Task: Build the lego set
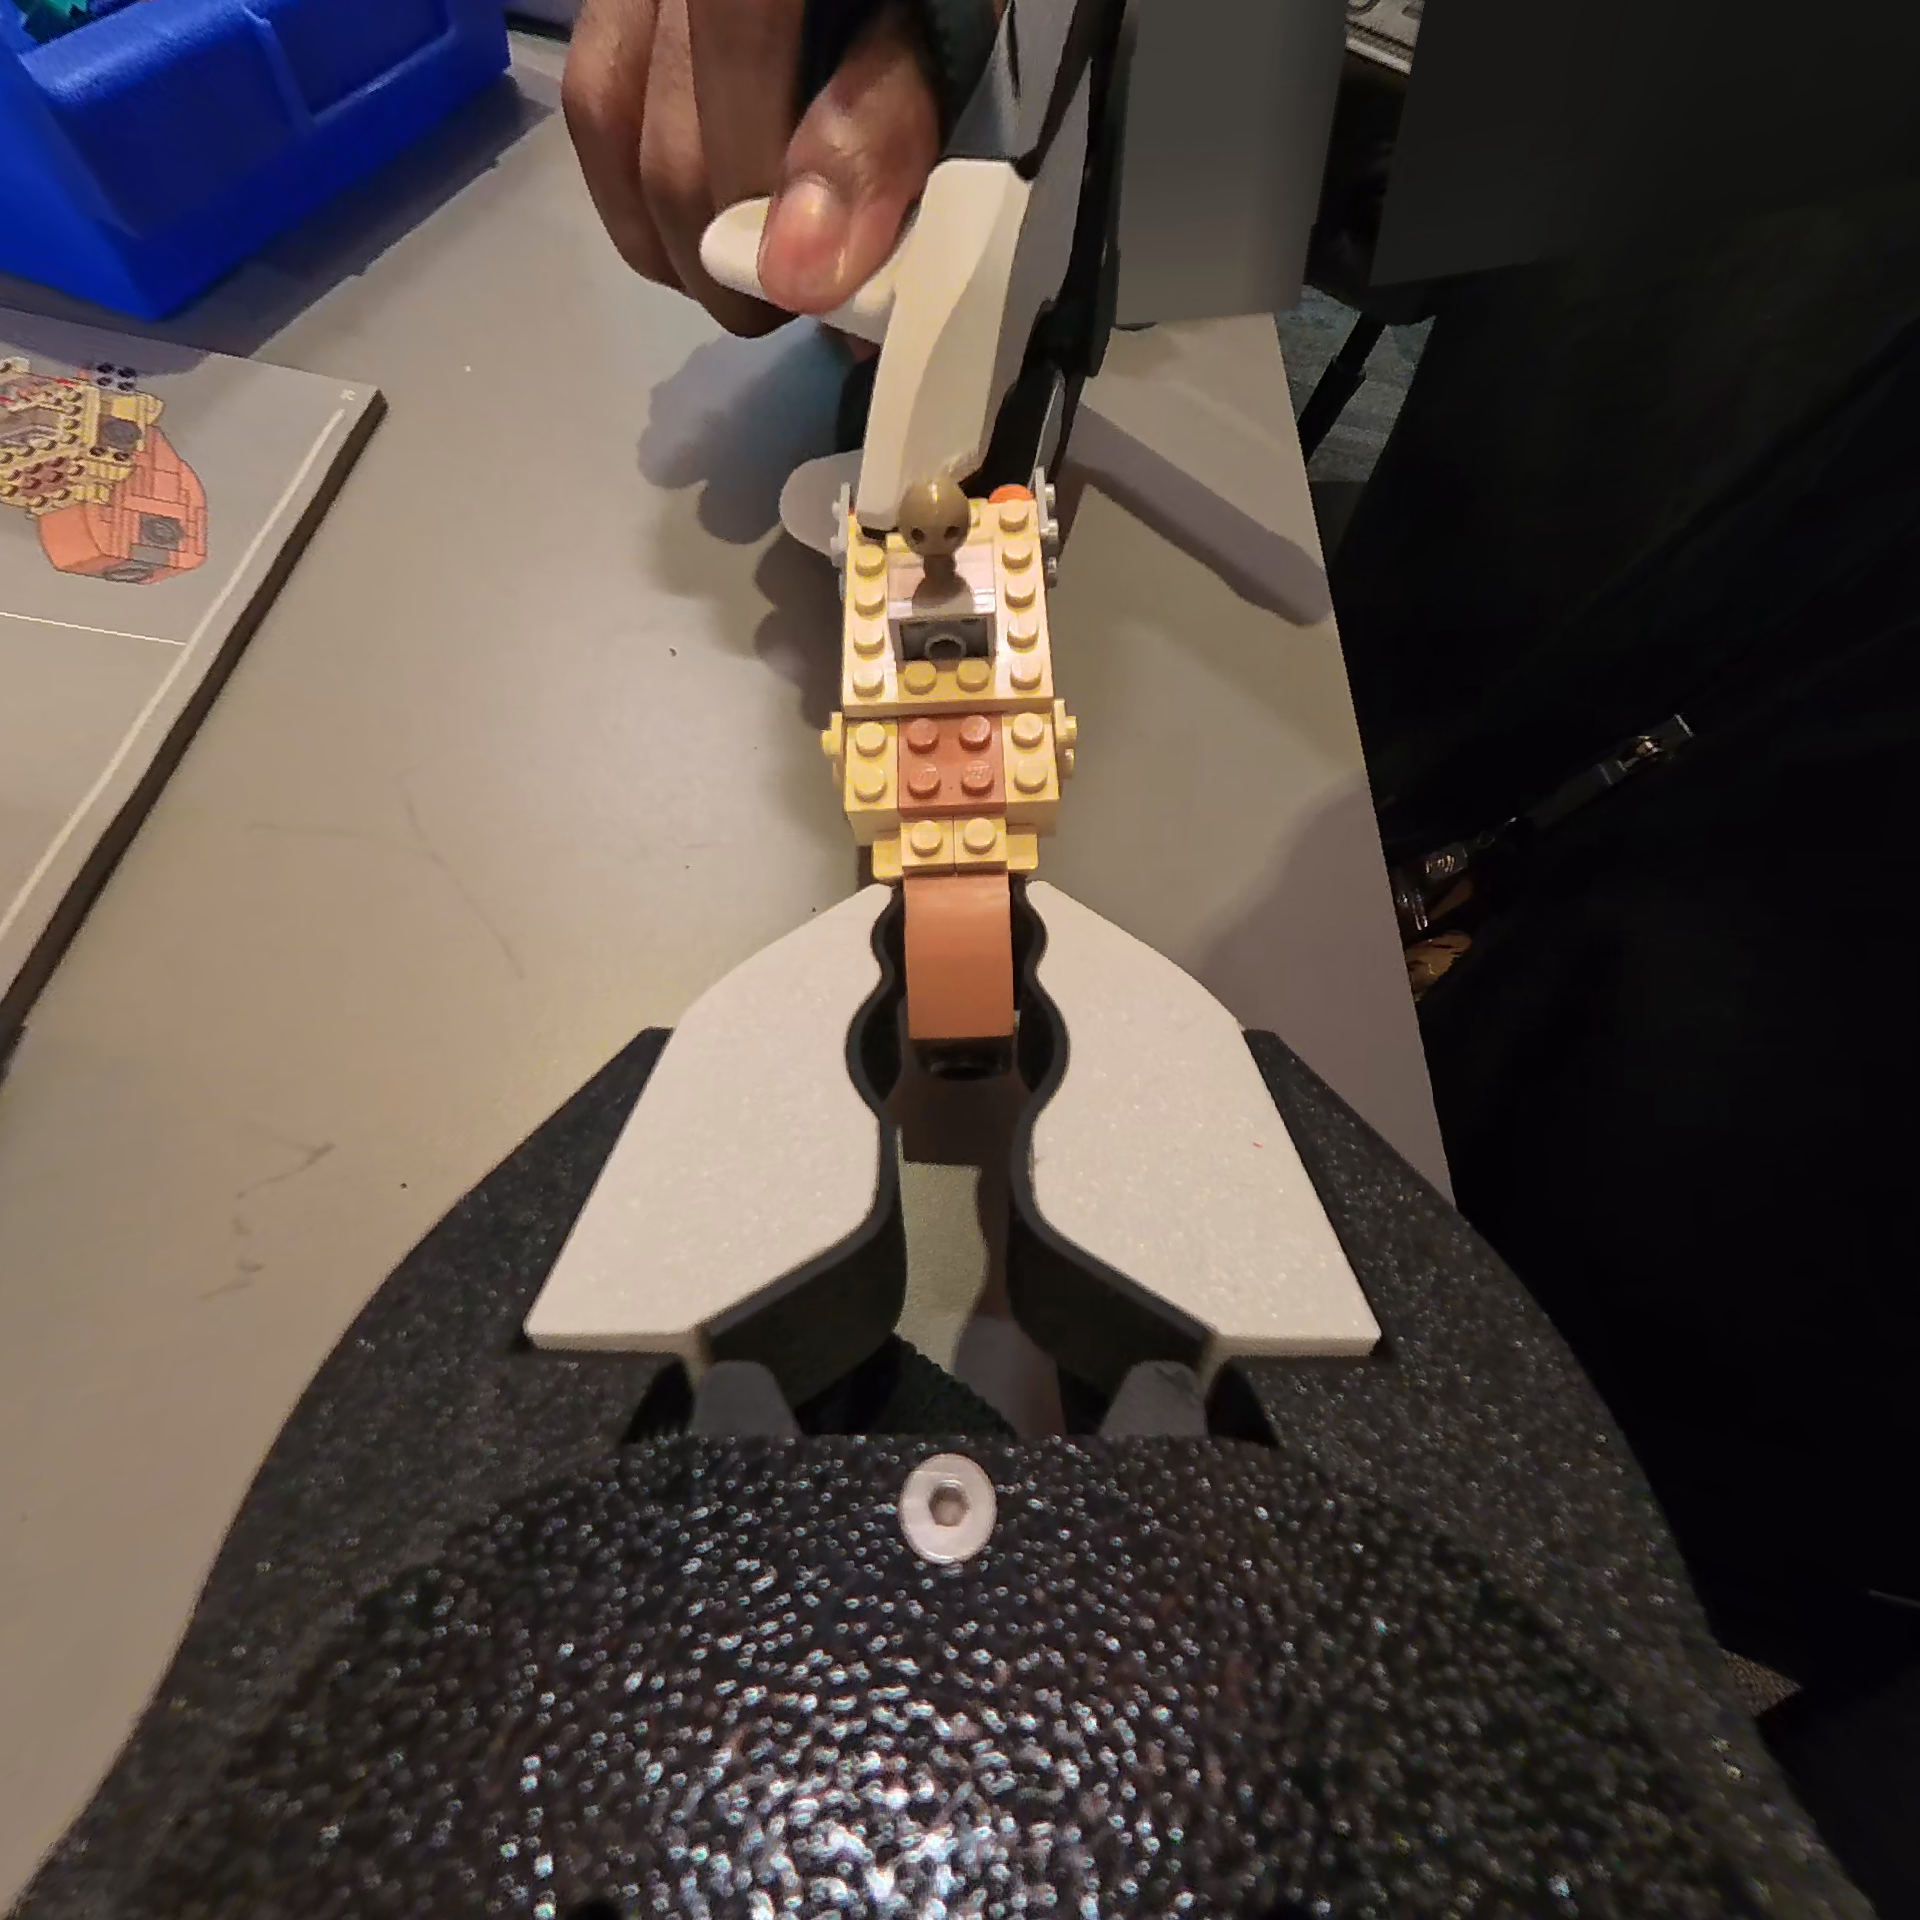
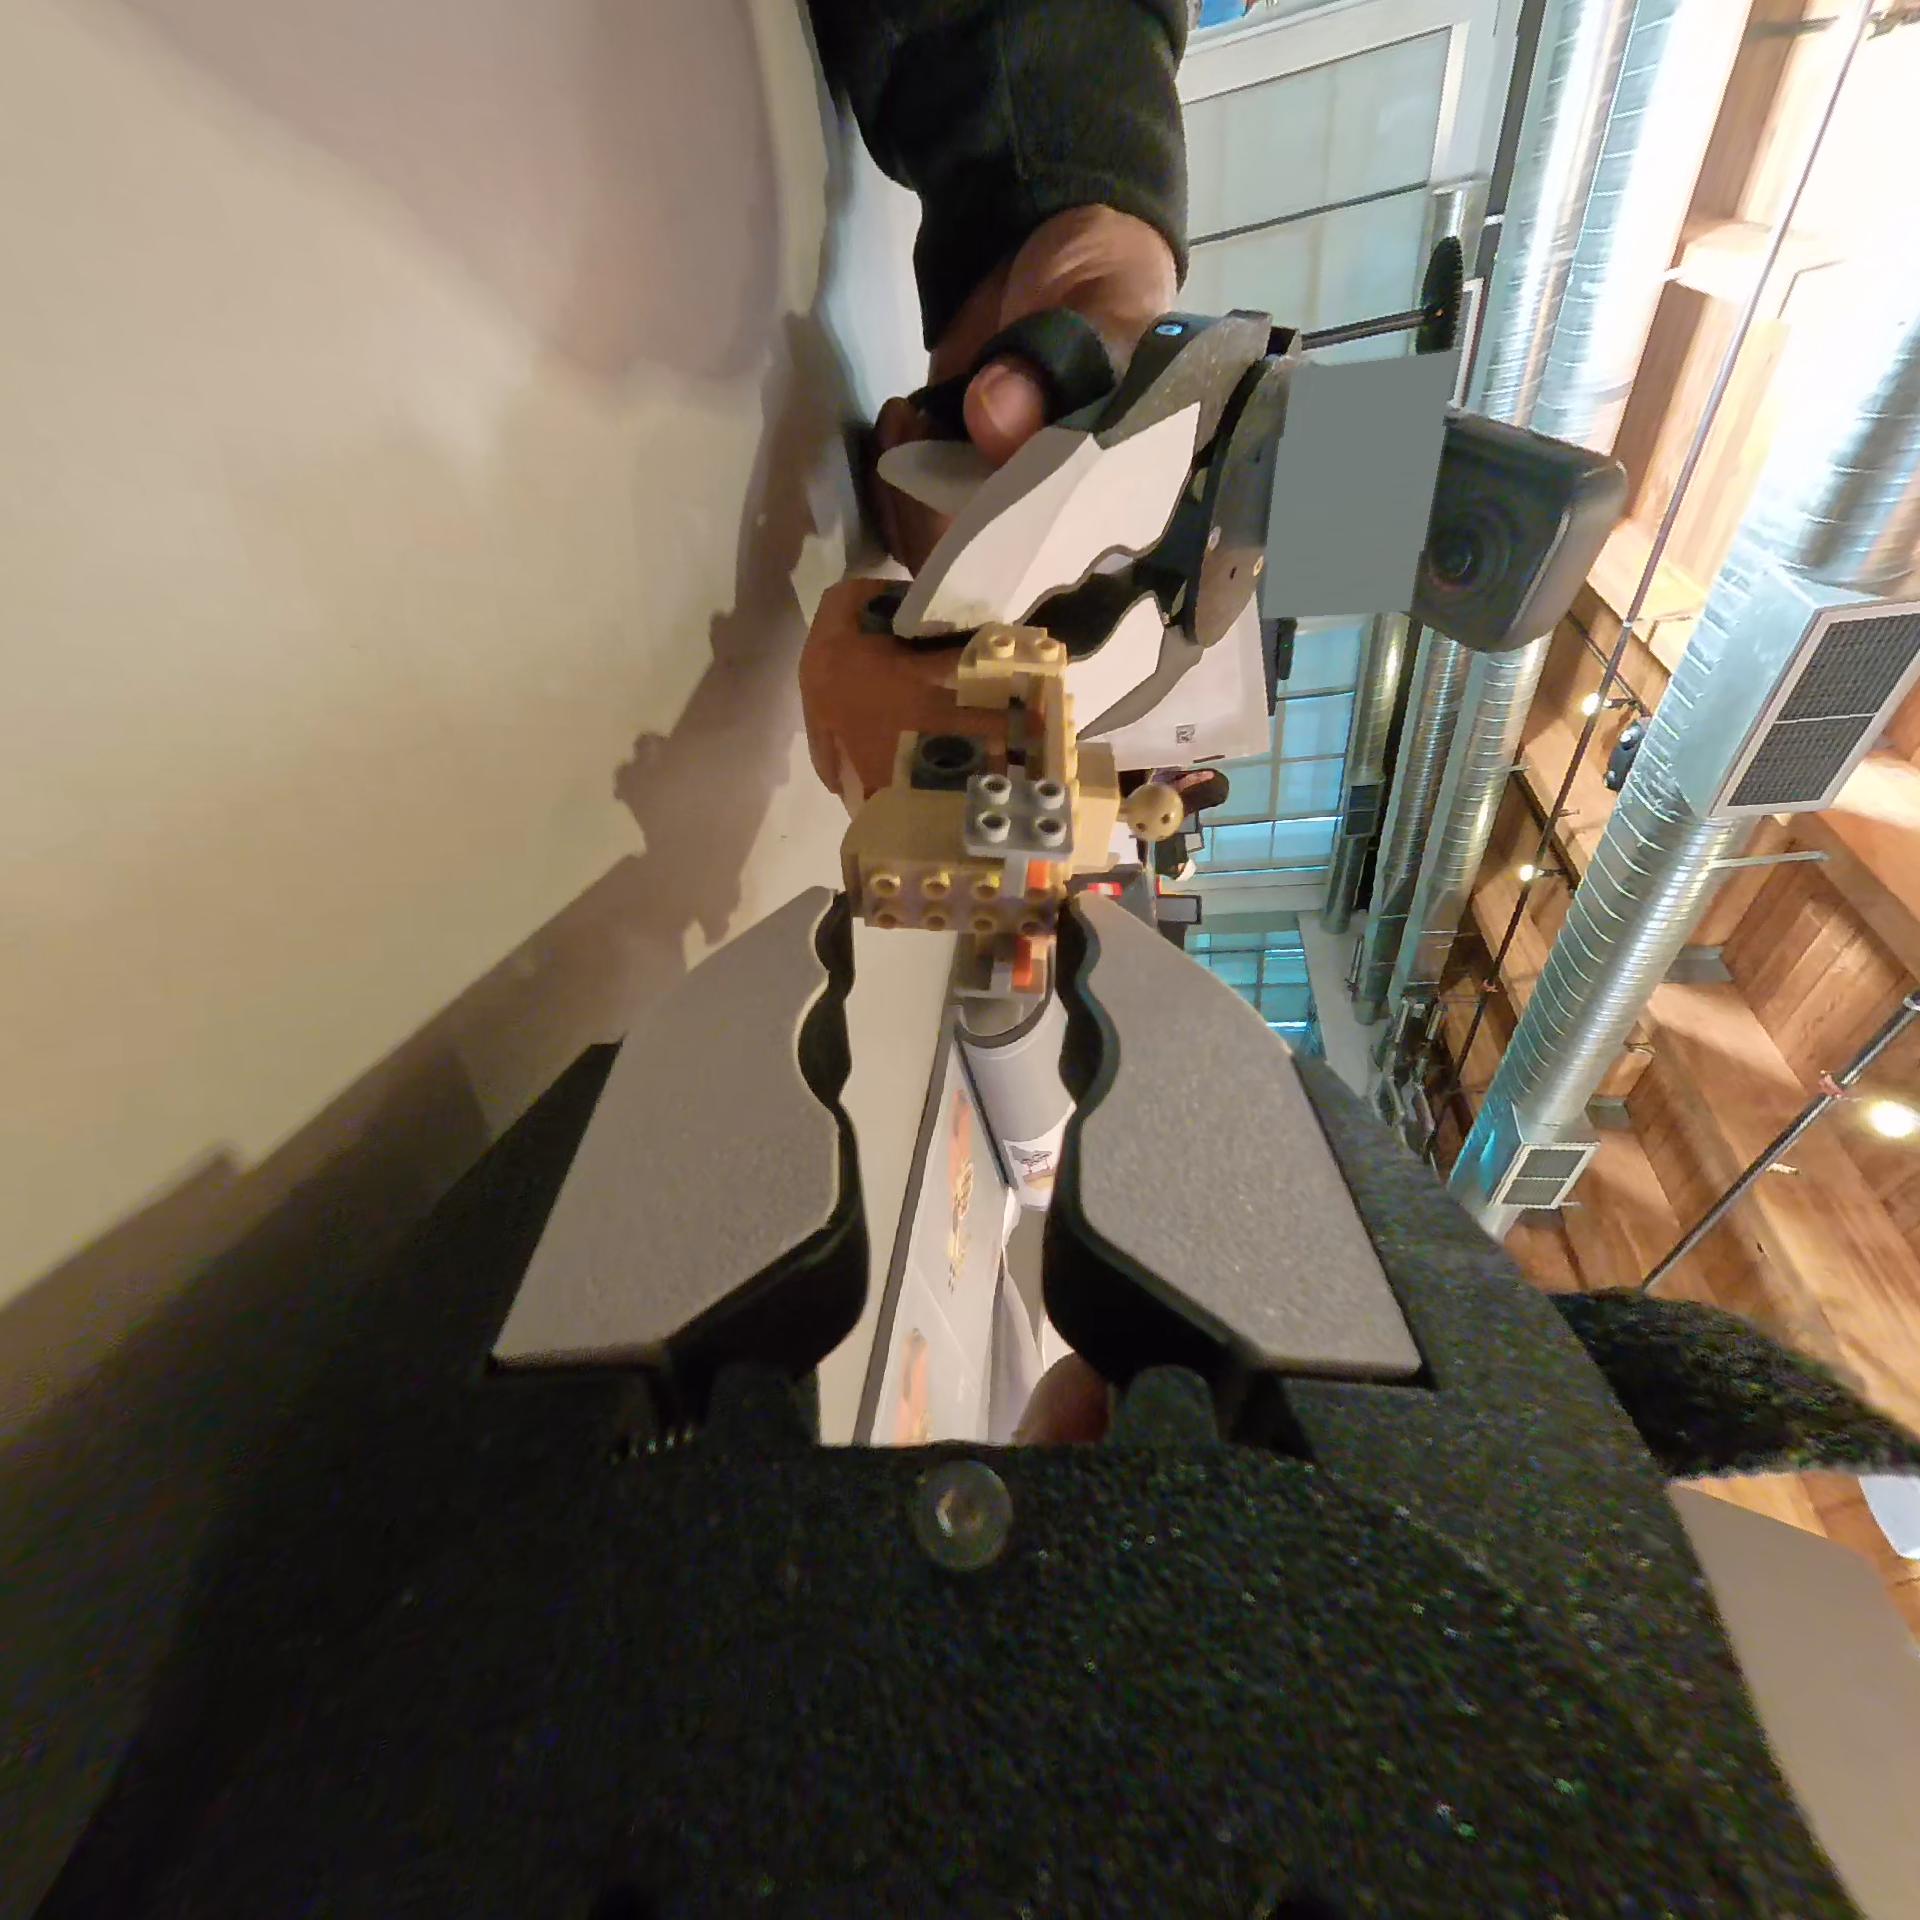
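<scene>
Left wrist view, left tool: two pale grey, grainy fingers with wavy black inner edges, set in a pebbled black body; they are clamped on the smooth brown curved piece at the near end of the lego model.
Left wrist view, lego model: held above the flat grey worktop near its right edge; studded tan plates, one brown four-stud patch, one dark grey block with a round hole, one olive ball on a stalk.
Left wrist view, right tool: its cream finger tip touches the model's far end; a hand holds it.
Left wrist view, surroundings: one printed booklet and one blue plastic bin lie to the left.
Right wrist view, right tool: two grey, wavy-edged fingers grip the model's near end on both sides.
Right wrist view, lego model: tan blocks, one grey four-stud plate, one black ring piece, orange bits.
Right wrist view, left tool: grips the far brown end.
</scene>
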A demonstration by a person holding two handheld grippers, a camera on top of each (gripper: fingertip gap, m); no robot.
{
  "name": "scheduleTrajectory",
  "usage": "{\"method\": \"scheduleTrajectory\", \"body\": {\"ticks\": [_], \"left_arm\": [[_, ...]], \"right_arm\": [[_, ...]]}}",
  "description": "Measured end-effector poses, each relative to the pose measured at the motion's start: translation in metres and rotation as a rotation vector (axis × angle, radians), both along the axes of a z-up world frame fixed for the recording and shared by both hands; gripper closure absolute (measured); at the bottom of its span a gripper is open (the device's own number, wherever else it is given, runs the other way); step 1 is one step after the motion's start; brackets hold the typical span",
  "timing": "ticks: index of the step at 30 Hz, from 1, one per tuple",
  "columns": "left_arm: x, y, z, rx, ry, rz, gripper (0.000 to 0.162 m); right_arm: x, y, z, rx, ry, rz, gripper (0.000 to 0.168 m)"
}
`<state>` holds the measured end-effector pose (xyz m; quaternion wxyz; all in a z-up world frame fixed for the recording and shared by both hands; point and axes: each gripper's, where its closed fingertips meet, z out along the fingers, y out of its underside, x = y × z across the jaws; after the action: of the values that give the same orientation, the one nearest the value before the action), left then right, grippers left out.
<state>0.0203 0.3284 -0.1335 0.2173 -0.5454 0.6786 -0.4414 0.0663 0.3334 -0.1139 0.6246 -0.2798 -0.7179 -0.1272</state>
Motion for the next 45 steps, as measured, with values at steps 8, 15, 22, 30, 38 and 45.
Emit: {"method": "scheduleTrajectory", "body": {"ticks": [8,15,22,30,38,45], "left_arm": [[0.006,0.011,-0.003,0.007,0.018,0.088,0.144],[0.026,0.017,-0.013,0.043,0.089,0.228,0.144],[0.060,0.015,-0.013,0.151,0.076,0.330,0.144],[0.069,0.017,-0.016,0.213,0.096,0.382,0.132],[0.056,0.016,0.050,-0.018,-0.261,0.515,0.120],[-0.027,-0.046,0.292,-0.735,-1.277,0.225,0.127]], "right_arm": [[0.010,0.013,-0.005,-0.079,0.037,-0.096,0.129],[0.065,0.013,-0.013,-0.271,0.079,-0.339,0.125],[0.112,0.013,-0.004,-0.401,0.261,-0.590,0.129],[0.136,0.019,0.010,-0.694,0.606,-0.696,0.132],[0.156,0.018,0.062,-0.955,1.209,-0.593,0.131],[0.154,-0.088,0.237,-0.987,1.962,0.378,0.142]]}}
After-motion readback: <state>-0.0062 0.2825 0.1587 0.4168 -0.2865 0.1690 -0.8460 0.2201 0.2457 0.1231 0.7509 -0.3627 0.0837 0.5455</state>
